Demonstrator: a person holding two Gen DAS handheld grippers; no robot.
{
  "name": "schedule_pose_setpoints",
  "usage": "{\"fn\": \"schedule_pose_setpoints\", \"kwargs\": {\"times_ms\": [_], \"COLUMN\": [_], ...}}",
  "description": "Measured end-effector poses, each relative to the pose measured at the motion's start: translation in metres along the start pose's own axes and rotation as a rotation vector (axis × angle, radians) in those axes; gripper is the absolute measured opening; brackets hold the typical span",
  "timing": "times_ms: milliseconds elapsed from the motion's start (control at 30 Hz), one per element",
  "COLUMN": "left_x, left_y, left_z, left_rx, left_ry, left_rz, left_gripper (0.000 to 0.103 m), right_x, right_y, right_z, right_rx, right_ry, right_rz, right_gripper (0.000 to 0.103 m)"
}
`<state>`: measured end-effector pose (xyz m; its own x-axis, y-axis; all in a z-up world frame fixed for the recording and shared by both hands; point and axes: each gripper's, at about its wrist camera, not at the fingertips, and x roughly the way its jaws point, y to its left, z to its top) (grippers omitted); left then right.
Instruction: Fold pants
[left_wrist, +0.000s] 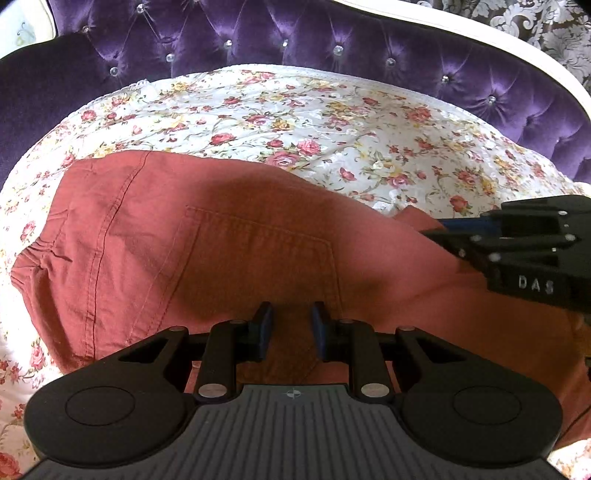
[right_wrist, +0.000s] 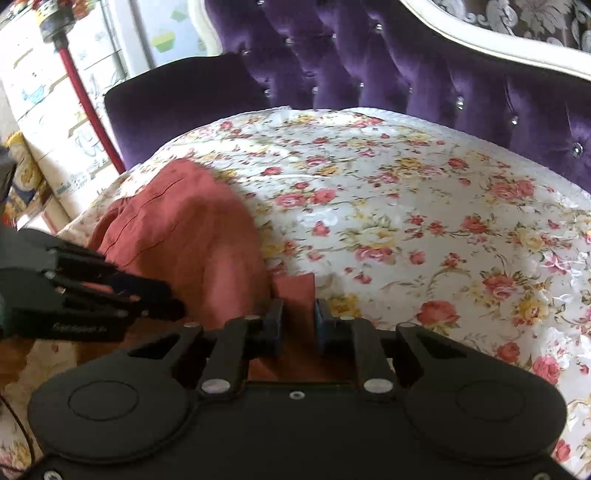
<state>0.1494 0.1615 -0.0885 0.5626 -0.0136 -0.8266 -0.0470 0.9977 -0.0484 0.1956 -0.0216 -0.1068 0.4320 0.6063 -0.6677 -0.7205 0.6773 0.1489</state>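
Pants (left_wrist: 229, 236) lie bunched on floral bed cover (left_wrist: 332, 122), directly under both grippers. My left gripper (left_wrist: 291, 325) narrow, fabric between jaws; right gripper (right_wrist: 298, 321) narrow over pant edge, grip uncertain on both. Fold barely begun; flattening, remaining folds left.

purple tufted headboard (left_wrist: 332, 40) | floral bedspread (left_wrist: 332, 129) | damask wallpaper (right_wrist: 517, 14) | daylight

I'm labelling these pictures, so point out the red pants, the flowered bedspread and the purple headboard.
red pants (left_wrist: 229, 236): left wrist view, back pocket.
flowered bedspread (right_wrist: 424, 206): right wrist view, bare middle.
purple headboard (left_wrist: 295, 33): left wrist view, tufted velvet.
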Motion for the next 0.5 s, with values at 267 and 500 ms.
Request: {"fn": "schedule_pose_setpoints", "kwargs": {"times_ms": [267,500], "left_x": [-0.001,-0.006], "left_y": [0.001,-0.002], "left_z": [-0.002,0.000], "left_rx": [-0.009,-0.027], "left_ry": [-0.011,-0.030], "left_rz": [-0.002,0.022], "left_gripper": [0.023,0.023], "right_x": [0.012,-0.016], "right_y": [-0.008,-0.029], "right_z": [0.005,0.022], "right_rx": [0.051,0.164], "right_ry": [0.006,-0.164], "right_rz": [0.074,-0.070], "right_gripper": [0.014,0.008]}}
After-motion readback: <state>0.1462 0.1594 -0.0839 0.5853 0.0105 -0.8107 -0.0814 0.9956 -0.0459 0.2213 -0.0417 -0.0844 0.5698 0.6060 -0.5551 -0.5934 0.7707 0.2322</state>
